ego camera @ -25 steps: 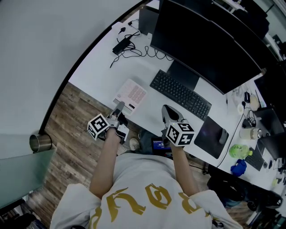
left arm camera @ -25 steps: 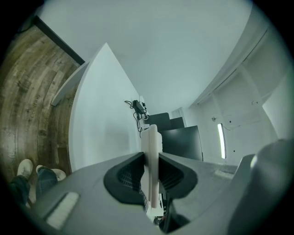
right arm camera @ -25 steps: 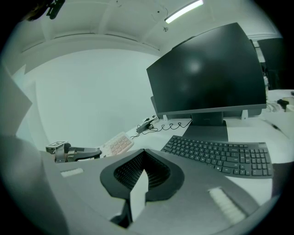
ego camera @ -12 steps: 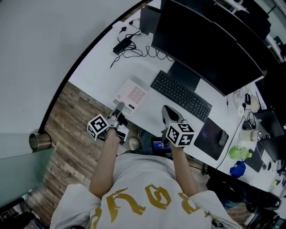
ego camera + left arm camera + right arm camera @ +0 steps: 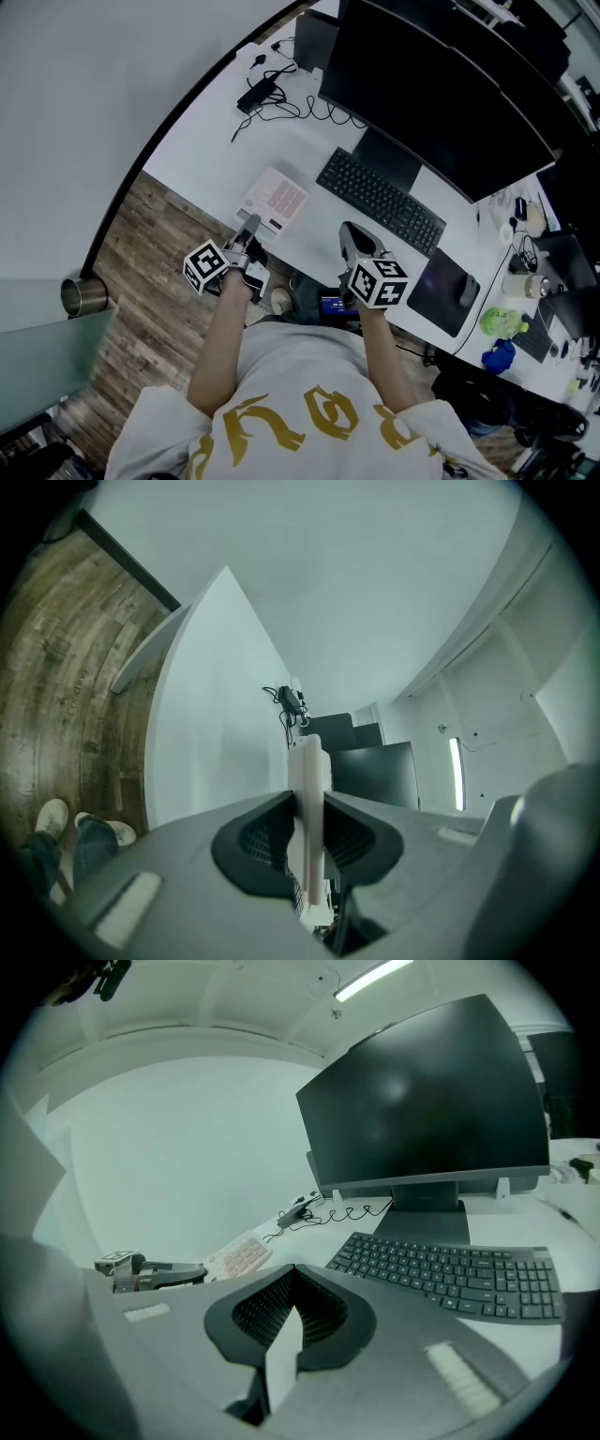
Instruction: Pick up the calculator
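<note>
The calculator (image 5: 275, 197), white with pinkish keys, lies near the front edge of the white desk (image 5: 202, 141). In the right gripper view the calculator (image 5: 241, 1252) lies flat, with my left gripper (image 5: 155, 1271) at its near end. My left gripper (image 5: 249, 225) is rolled on its side at that same end. In its own view the left gripper (image 5: 307, 797) is shut on a white slab seen edge-on, the calculator (image 5: 307, 761). My right gripper (image 5: 351, 236) hovers over the desk in front of the keyboard, and the right gripper (image 5: 294, 1277) is shut and holds nothing.
A black keyboard (image 5: 378, 199) and a large dark monitor (image 5: 441, 84) stand behind the calculator. A mouse pad with a mouse (image 5: 442, 286) lies to the right. A power adapter with cables (image 5: 258, 94) lies at the back left. Below the desk edge are wooden floor and a metal cylinder (image 5: 82, 298).
</note>
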`<state>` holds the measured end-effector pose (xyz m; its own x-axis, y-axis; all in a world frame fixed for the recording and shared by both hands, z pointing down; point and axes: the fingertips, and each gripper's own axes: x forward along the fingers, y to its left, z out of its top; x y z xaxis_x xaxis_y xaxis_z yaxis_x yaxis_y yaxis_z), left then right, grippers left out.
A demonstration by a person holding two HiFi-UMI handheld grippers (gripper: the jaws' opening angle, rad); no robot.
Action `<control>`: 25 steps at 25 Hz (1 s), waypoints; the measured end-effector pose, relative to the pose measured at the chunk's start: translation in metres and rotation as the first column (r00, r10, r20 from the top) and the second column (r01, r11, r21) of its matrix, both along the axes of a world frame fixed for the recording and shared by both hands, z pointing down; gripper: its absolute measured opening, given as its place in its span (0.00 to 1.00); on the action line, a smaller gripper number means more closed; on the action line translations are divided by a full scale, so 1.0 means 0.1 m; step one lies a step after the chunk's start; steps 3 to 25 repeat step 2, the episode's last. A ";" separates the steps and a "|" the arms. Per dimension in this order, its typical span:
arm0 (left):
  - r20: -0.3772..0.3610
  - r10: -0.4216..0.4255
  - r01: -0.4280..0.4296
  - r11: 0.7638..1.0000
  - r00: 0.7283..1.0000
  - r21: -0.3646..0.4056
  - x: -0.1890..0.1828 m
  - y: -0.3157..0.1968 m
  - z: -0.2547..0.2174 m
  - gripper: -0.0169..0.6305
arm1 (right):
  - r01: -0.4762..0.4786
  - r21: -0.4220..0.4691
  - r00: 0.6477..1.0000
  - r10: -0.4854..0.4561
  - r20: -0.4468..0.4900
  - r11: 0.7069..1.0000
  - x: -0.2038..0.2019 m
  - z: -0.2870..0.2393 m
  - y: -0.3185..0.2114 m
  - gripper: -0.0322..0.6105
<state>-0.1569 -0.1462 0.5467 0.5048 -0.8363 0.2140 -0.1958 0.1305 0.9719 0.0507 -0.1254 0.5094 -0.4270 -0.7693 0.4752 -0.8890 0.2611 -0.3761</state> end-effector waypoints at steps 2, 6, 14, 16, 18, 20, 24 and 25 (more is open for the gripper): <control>-0.001 -0.001 0.001 1.000 1.000 -0.002 -0.01 -0.01 0.01 0.13 | -0.001 -0.002 1.000 0.001 0.002 1.000 0.00 0.01 -0.01 0.09; -0.001 -0.001 0.001 1.000 1.000 -0.002 -0.01 -0.01 0.01 0.13 | -0.001 -0.002 1.000 0.001 0.002 1.000 0.00 0.01 -0.01 0.09; -0.001 -0.001 0.001 1.000 1.000 -0.002 -0.01 -0.01 0.01 0.13 | -0.001 -0.002 1.000 0.001 0.002 1.000 0.00 0.01 -0.01 0.09; -0.001 -0.001 0.001 1.000 1.000 -0.002 -0.01 -0.01 0.01 0.13 | -0.001 -0.002 1.000 0.001 0.002 1.000 0.00 0.01 -0.01 0.09; -0.001 -0.001 0.001 1.000 1.000 -0.002 -0.01 -0.01 0.01 0.13 | -0.001 -0.002 1.000 0.001 0.002 1.000 0.00 0.01 -0.01 0.09; -0.001 -0.001 0.001 1.000 1.000 -0.002 -0.01 -0.01 0.01 0.13 | -0.001 -0.002 1.000 0.001 0.002 1.000 0.00 0.01 -0.01 0.09; -0.001 -0.001 0.001 1.000 1.000 -0.002 -0.01 -0.01 0.01 0.13 | -0.001 -0.002 1.000 0.001 0.002 1.000 0.00 0.01 -0.01 0.09; -0.001 -0.001 0.001 1.000 1.000 -0.002 -0.01 -0.01 0.01 0.13 | -0.001 -0.002 1.000 0.001 0.002 1.000 0.00 0.01 -0.01 0.09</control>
